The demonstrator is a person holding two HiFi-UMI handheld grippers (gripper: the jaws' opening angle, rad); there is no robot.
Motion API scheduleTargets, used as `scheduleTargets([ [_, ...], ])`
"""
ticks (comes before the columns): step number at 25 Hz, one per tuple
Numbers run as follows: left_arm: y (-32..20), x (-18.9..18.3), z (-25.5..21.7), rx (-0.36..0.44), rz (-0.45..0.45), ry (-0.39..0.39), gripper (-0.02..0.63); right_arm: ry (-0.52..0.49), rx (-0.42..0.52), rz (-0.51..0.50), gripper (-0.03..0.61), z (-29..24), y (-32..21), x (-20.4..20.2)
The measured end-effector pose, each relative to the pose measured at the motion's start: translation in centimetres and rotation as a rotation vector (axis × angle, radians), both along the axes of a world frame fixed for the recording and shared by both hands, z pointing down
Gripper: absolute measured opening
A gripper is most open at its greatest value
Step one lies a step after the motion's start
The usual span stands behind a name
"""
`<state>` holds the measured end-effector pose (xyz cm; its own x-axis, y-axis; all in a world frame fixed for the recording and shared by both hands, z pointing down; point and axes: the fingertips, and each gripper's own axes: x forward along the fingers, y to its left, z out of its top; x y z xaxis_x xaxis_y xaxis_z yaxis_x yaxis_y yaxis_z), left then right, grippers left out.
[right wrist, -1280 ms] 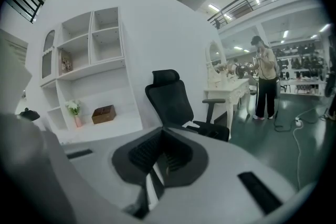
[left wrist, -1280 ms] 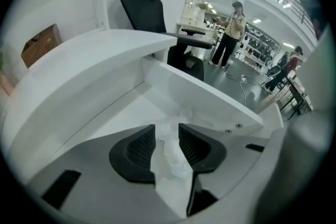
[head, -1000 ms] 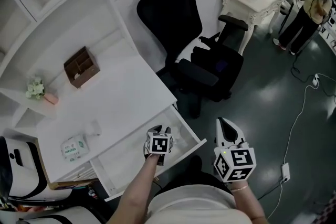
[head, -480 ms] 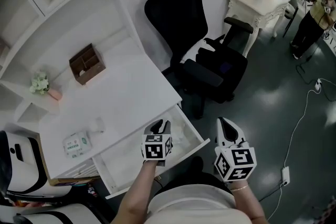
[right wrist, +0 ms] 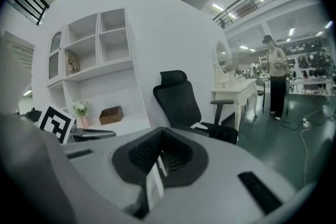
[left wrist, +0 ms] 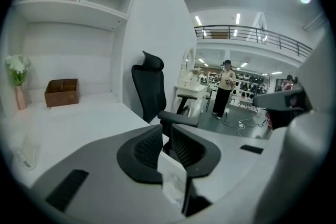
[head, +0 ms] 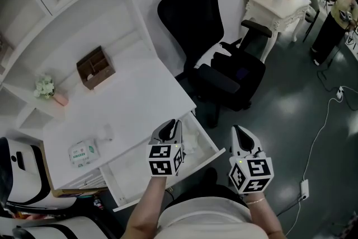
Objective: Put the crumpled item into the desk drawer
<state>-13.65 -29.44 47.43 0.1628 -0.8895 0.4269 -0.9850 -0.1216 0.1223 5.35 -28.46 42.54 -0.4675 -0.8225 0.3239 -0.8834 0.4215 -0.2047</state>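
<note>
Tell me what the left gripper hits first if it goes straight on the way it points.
Probably the black office chair, at its near armrest; depth is unclear. The left gripper's jaws have just been closing on nothing.

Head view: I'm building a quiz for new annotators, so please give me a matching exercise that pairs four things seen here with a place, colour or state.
Things:
1. desk drawer
2. office chair
3. wooden organizer box
4. flower vase

Place, colour or state:
A. black
B. at the back of the desktop
C. pulled open
D. on a side shelf ledge

Pairs: 1-C, 2-A, 3-B, 4-D
</note>
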Motion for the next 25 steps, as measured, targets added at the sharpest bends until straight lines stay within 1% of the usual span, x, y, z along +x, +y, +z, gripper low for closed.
scheduleTargets([
  [7, 0.3, -0.3, -3.6, 0.087, -0.008, 0.012, 0.028, 0.002, 0.005, 0.003, 0.002, -0.3, -0.1, 0.1],
  [13, 1.1, -0.8, -5.8, 0.143, -0.014, 0.022, 0.011, 0.005, 0.011, -0.006, 0.002, -0.5, 0.1, -0.1],
  [16, 1.5, -1.1, -6.1, 0.153, -0.015, 0.014, -0.006, 0.000, 0.013, -0.010, 0.002, -0.6, 0.3, -0.1],
  [21, 2.0, -1.5, -6.6, 0.168, -0.018, 0.023, -0.007, -0.037, 0.002, -0.016, 0.002, -0.7, 0.3, -0.2],
  [25, 2.4, -1.7, -6.7, 0.169, -0.025, 0.019, -0.007, -0.042, -0.001, -0.023, 0.002, -0.7, 0.3, -0.2],
])
